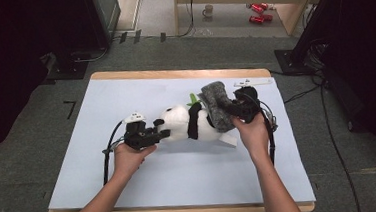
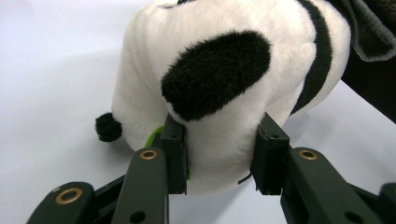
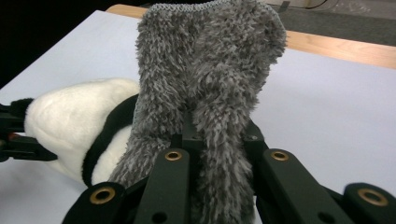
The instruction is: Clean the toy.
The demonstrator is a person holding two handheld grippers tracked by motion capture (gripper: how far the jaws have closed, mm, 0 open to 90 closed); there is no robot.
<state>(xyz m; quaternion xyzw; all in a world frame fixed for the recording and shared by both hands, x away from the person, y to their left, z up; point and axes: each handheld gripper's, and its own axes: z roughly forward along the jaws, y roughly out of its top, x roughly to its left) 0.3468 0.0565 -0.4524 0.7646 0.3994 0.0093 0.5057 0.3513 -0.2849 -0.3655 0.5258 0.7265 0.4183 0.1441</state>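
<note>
A plush panda (image 1: 187, 122) lies on its side in the middle of the pale blue counter (image 1: 131, 180), its head towards the person's left. The left hand-held gripper (image 1: 159, 134) has its jaws clamped on the white fur of the panda's head, one pad on each side just below a black patch. The right hand-held gripper (image 1: 232, 109) is pinched tight on a fuzzy grey cloth (image 1: 218, 104), which rises from its jaws and drapes over the panda's rear end.
</note>
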